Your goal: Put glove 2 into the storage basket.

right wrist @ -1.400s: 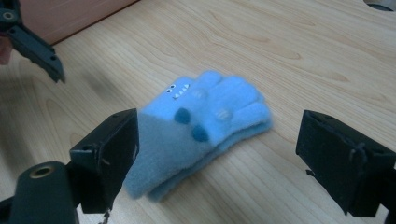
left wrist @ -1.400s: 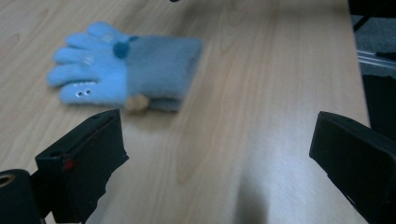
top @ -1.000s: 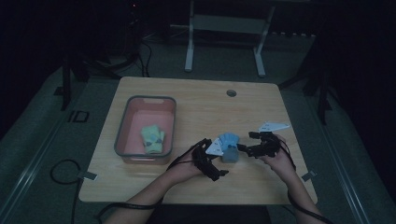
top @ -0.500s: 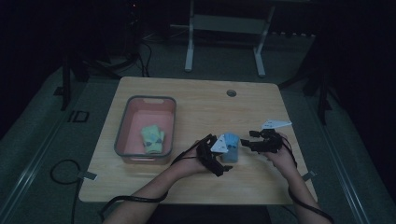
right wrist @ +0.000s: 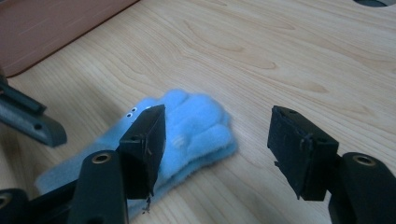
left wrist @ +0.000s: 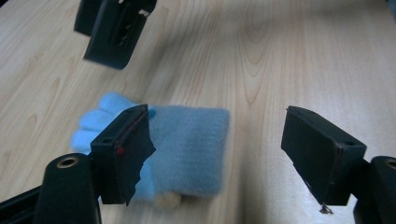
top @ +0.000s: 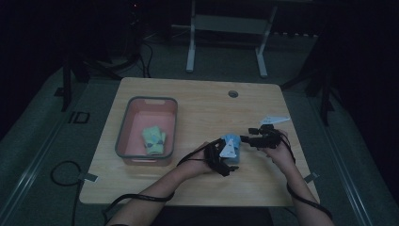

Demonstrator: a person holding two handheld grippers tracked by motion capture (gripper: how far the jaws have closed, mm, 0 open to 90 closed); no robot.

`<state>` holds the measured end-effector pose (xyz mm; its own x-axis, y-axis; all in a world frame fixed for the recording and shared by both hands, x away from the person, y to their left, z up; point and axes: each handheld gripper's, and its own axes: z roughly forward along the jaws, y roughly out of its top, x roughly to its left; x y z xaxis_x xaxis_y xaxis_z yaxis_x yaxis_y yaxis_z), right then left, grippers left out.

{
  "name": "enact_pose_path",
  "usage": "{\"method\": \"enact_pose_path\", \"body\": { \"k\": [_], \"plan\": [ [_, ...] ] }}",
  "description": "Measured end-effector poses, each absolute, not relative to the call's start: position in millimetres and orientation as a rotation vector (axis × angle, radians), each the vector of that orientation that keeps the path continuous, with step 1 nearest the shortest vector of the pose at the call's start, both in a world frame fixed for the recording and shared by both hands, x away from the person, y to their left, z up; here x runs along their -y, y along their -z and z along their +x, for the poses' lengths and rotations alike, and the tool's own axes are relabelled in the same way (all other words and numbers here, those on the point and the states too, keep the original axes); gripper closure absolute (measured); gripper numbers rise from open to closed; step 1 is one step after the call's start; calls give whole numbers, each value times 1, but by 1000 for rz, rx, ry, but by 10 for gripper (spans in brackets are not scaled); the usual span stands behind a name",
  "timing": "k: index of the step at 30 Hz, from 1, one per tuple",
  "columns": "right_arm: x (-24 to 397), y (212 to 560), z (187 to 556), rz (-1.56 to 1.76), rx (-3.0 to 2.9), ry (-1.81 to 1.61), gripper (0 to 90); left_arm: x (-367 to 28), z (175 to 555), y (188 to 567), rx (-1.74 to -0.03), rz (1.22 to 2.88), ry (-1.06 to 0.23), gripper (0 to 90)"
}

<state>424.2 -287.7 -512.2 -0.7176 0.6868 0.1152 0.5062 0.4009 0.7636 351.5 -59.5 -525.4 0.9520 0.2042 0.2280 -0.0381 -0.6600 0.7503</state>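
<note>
On the wooden table (top: 197, 108), slightly toward four o'clock from its centre, a light blue glove (top: 230, 147) is laid flat between the two hand-held tools. The left gripper (top: 226, 165) is brought in from about seven o'clock of the glove, the right gripper (top: 245, 139) from about three o'clock.

In the left gripper view, the jaws of the left gripper (left wrist: 219, 154) are seen standing apart, having just been closing; the glove (left wrist: 187, 149) lies between them toward the left-hand jaw, its cuff end nearest the camera and its fingers pointing to ten o'clock. Whether that jaw touches the fabric cannot be told; the other jaw is held clear over bare wood. The right gripper (left wrist: 114, 28) appears at eleven o'clock, above the glove's fingers.

In the right gripper view, the jaws of the right gripper (right wrist: 217, 140) are likewise seen apart and have just been closing; the fingertip end of the glove (right wrist: 187, 130) lies between them, beside the left-hand jaw, with nothing clamped.

At nine o'clock on the table a pink tray (top: 123, 136) with a grey rim is set, and a yellow-green folded cloth item (top: 154, 140) is lying inside it. A round hole (top: 233, 93) is seen at one o'clock on the tabletop.
</note>
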Motion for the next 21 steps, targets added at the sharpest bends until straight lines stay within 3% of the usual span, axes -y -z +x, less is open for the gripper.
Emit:
{"method": "enact_pose_path", "body": {
  "k": [4,21],
  "plan": [
    [284,518,430,1091,-2454,-1225,370,62,355,529,-93,2278,-389,333],
    [266,539,442,1139,-2500,-1155,365,71,363,555,-53,2384,-443,451]
  ]
}}
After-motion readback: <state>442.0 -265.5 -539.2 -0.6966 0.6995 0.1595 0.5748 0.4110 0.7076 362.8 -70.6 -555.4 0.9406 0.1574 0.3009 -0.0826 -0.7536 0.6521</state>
